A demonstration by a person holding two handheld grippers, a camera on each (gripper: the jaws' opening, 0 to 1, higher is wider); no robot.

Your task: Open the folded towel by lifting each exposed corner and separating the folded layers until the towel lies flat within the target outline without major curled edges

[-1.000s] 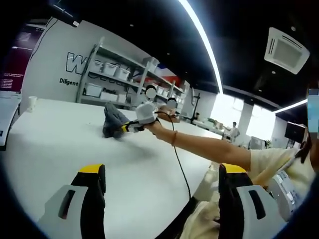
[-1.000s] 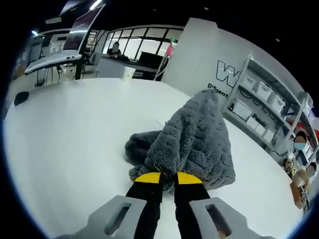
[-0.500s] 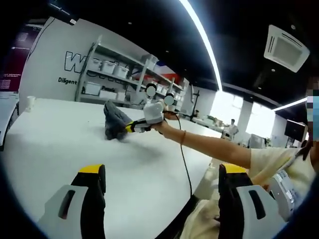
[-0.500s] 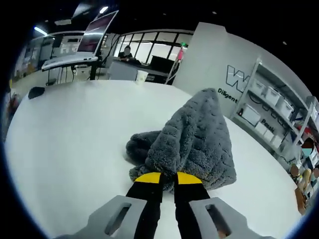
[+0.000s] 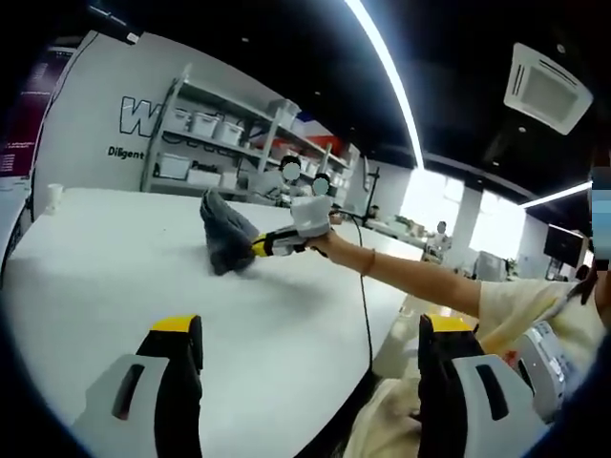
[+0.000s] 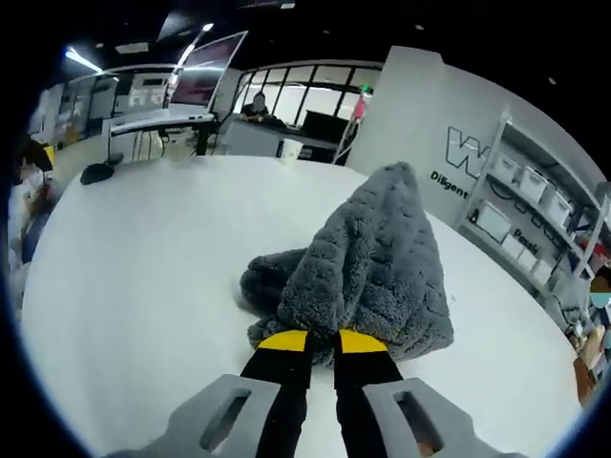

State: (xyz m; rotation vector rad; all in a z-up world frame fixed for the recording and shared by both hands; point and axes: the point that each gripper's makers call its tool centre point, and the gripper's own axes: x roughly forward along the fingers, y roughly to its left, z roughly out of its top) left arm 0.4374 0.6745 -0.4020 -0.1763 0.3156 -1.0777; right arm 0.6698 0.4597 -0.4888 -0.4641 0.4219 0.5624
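Shelf bins (image 5: 191,124); table (image 6: 143,286), towel (image 6: 368,272).

A broad white table (image 5: 115,277) spreads across the foreground, and behind it rises a white wall (image 5: 95,105) with dark lettering. Metal shelving (image 5: 205,143) stands against that wall, loaded with pale storage bins (image 5: 205,125). Overhead, the ceiling is dark, cut by a long bright light strip (image 5: 387,72), with a square air-conditioning unit (image 5: 549,88) set in beside it. Over in the right gripper view, a row of windows (image 6: 286,95) glows at the far end, with a large screen (image 6: 205,78) tilted above a desk (image 6: 158,121).
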